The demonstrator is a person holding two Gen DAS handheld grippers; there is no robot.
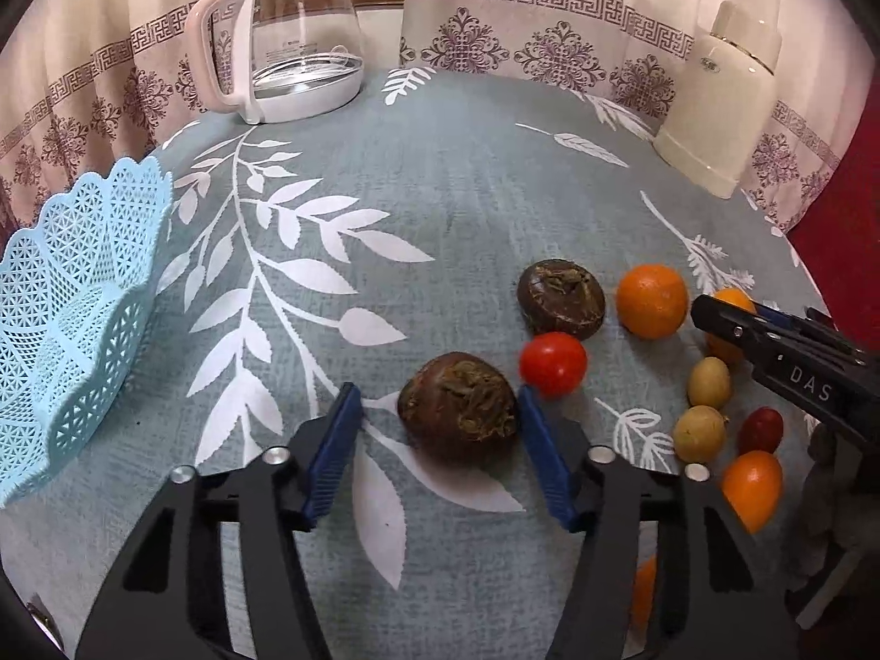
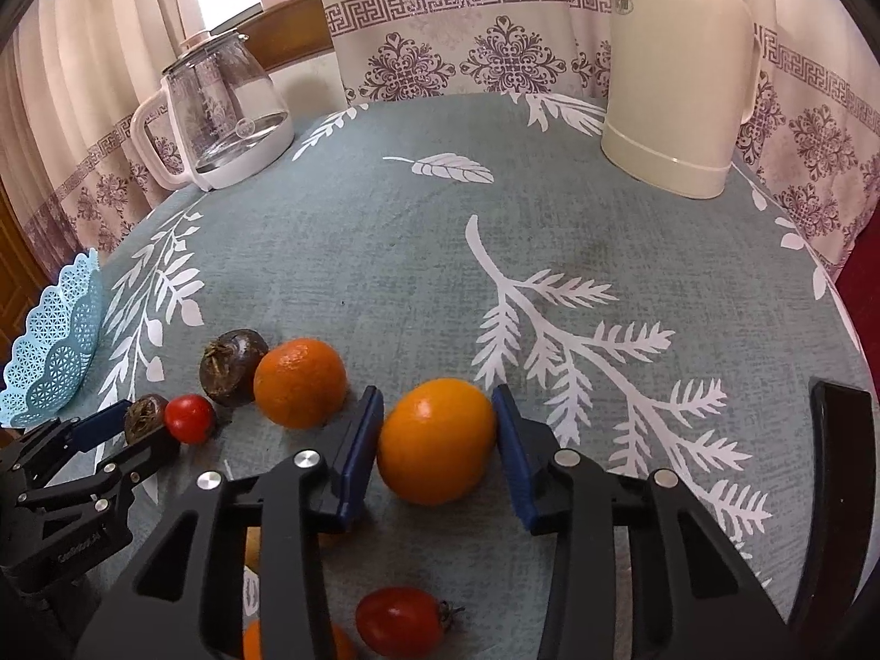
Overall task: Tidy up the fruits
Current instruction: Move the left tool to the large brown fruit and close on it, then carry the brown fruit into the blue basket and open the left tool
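Left hand-held gripper (image 1: 440, 401) spread wide around brown fruit (image 1: 458, 406).
Right hand-held gripper (image 2: 437, 407) wide around orange (image 2: 436, 440), not squeezing.

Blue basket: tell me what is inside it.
The blue basket shows only its own lattice wall and floor in the left wrist view; no fruit is visible inside. Its near-left portion is cut off by the frame.

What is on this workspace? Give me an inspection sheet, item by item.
Surface: leaf-print tablecloth.
Job's things: blue basket empty as far as seen; two dark brown fruits, two oranges, small tomatoes and yellowish fruits loose on the cloth.
Clutter: glass kettle, cream flask.
Grippers: left gripper open around a brown fruit; right gripper open around an orange.
Cables: nothing seen.
Surroundings: patterned curtains.
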